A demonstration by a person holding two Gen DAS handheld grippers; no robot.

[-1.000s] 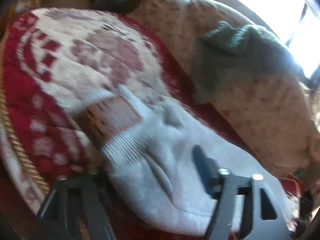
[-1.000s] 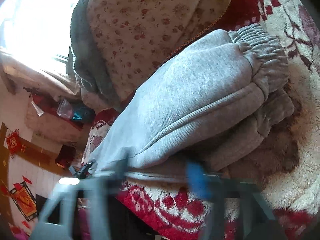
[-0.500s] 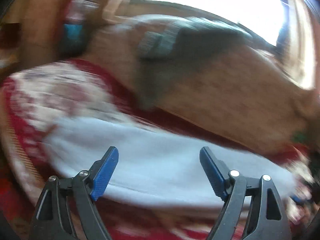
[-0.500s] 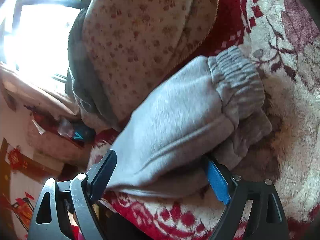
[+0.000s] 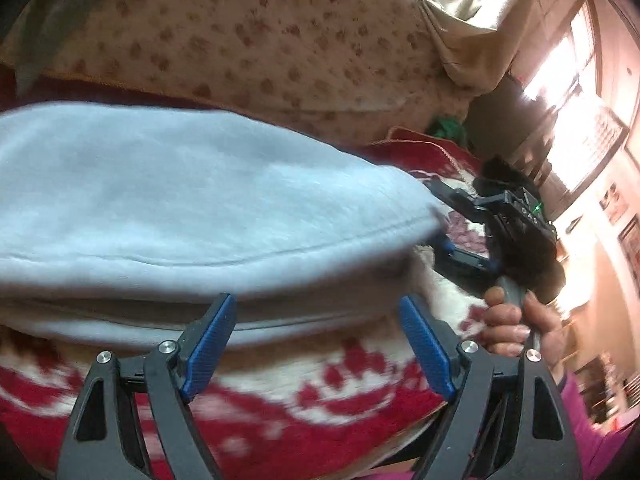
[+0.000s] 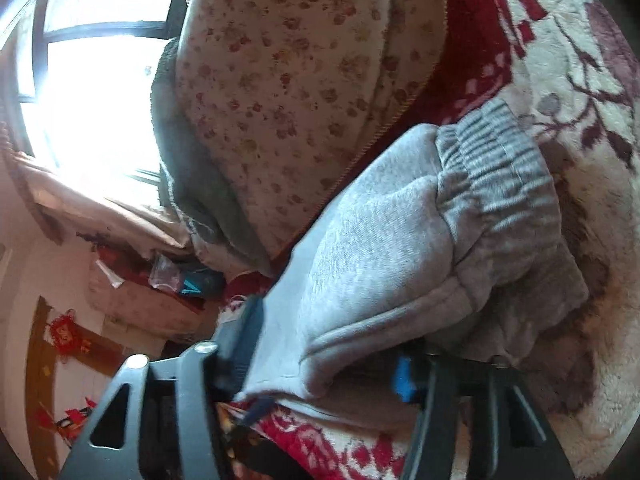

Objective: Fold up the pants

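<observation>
The grey sweatpants (image 5: 192, 208) lie folded in layers on a red and white fleece blanket (image 5: 280, 412). My left gripper (image 5: 316, 344) is open and empty, its blue pads just short of the pants' near edge. In the right wrist view the pants (image 6: 384, 256) show their ribbed waistband (image 6: 500, 168) at the upper right. My right gripper (image 6: 324, 348) stands open around the near folded edge, which lies between its fingers. It also shows in the left wrist view (image 5: 452, 236) at the pants' right end, held by a hand (image 5: 516, 324).
A beige flowered quilt (image 5: 260, 36) is piled behind the pants, with a dark grey garment (image 6: 188, 184) against it. A bright window (image 6: 92, 80) lies beyond. The blanket (image 6: 568, 48) spreads out past the waistband.
My left gripper has swung right along the pants and dropped to their near edge. My right gripper has pushed in, so the folded edge now sits between its fingers.
</observation>
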